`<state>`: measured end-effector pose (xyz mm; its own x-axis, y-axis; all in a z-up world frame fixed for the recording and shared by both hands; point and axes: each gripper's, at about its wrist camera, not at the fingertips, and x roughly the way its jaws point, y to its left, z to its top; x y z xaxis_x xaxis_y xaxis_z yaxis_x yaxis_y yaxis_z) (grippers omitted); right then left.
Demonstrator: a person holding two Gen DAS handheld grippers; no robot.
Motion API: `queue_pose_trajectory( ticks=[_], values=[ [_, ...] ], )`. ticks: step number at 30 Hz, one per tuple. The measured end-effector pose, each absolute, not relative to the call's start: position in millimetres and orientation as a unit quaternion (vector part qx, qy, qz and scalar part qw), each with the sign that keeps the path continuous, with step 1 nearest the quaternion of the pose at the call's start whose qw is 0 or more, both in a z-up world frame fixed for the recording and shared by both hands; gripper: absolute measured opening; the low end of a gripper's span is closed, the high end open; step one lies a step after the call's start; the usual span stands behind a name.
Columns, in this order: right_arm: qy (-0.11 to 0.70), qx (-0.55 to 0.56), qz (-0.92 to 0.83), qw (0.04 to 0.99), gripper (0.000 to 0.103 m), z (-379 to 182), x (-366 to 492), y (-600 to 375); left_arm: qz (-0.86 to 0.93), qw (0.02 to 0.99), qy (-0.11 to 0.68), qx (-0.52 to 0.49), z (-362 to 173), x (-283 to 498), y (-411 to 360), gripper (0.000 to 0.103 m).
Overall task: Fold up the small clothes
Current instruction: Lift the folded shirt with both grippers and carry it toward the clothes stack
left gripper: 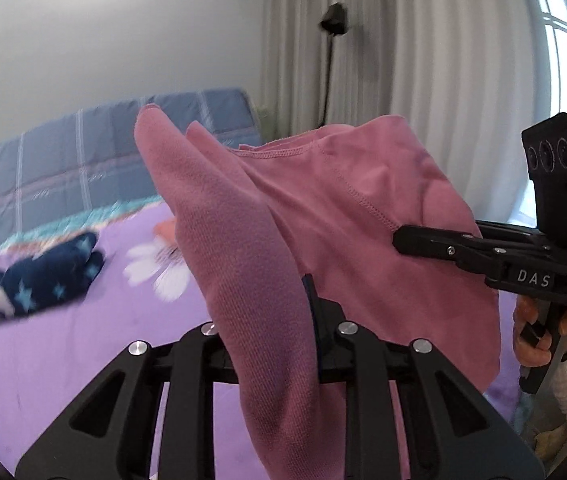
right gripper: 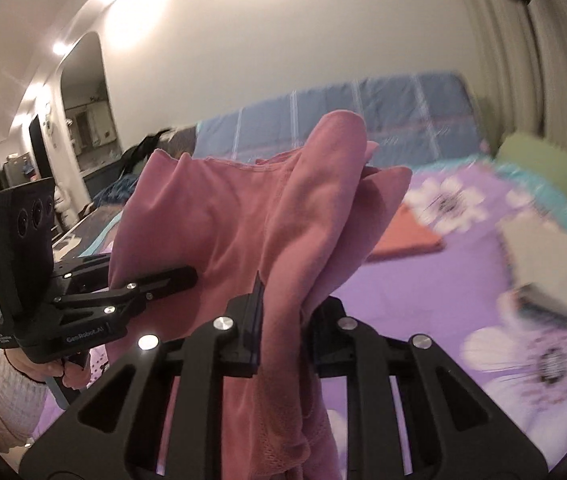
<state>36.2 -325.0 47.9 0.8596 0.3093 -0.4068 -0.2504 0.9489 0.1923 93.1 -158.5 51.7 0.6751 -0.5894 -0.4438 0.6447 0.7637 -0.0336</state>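
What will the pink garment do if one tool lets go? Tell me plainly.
Probably floppy: the pink garment sags and creases between the left tool and the right tool. Likely light, since two small pinches hold it above the purple floral bedspread. A freed side would likely drop.

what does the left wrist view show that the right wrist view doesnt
Only the left wrist view shows the navy star-print garment on the bedspread and the bright window. Only the right wrist view shows the green pillow, the folded orange cloth and the arched doorway. Both show the pink garment held up off the purple floral bedspread, clamped by the left gripper and the right gripper.
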Motion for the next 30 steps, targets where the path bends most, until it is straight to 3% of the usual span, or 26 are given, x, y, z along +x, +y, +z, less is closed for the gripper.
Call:
queue_pose_trajectory(
  ticks=[10, 15, 21, 30],
  values=[
    [0.161, 0.036, 0.01, 0.986, 0.018, 109, 1, -437, -0.429, 0.883, 0.175, 0.074, 115, 116, -295, 0.023],
    [0.142, 0.075, -0.053, 0.986, 0.018, 118, 8, -513, -0.455, 0.869, 0.168, 0.101, 129, 137, -372, 0.023],
    [0.137, 0.092, -0.109, 0.98, 0.018, 129, 44, -579, -0.457, 0.864, 0.163, 0.134, 131, 166, -450, 0.023],
    [0.169, 0.094, -0.152, 0.969, 0.018, 116, 115, -630, -0.429, 0.87, 0.188, 0.154, 111, 214, -507, 0.023]
  ],
)
